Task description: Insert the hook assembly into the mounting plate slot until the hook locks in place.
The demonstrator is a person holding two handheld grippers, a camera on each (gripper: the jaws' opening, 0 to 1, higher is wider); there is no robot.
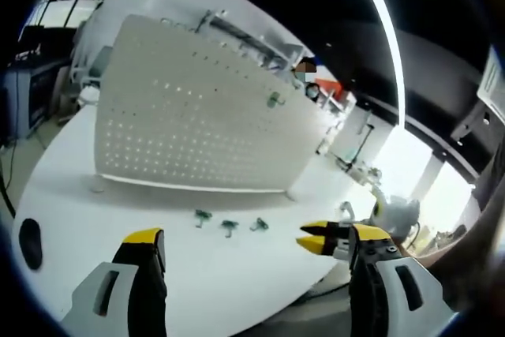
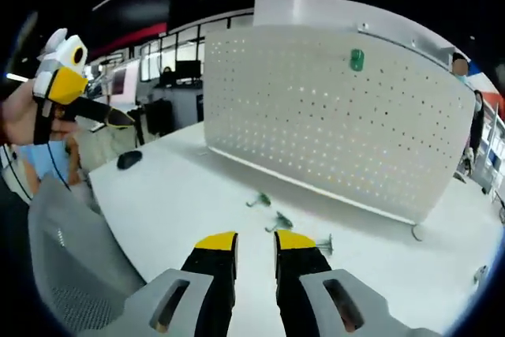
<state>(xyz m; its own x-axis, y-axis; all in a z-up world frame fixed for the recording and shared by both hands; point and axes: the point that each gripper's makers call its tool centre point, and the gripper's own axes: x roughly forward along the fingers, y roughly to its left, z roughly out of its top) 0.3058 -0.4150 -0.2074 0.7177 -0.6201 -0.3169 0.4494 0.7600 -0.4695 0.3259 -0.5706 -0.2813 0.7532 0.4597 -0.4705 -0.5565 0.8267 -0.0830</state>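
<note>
Right tool [image 2: 256,243], its jaws standing slightly parted on nothing, is pointing straight at three small green hooks [image 2: 278,221] lying in a row on the bench [image 2: 181,195] just ahead, with the pegboard [image 2: 331,124] standing upright beyond them.

No readable text, labels, brands or numbers anywhere in either view.

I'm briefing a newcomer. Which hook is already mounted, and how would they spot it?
Start at the big white pegboard standing upright on the table. High on its face, near the top edge, sits one small green hook. Unlike the three loose hooks lying on the table before the board, it is up on the panel, alone.
</note>
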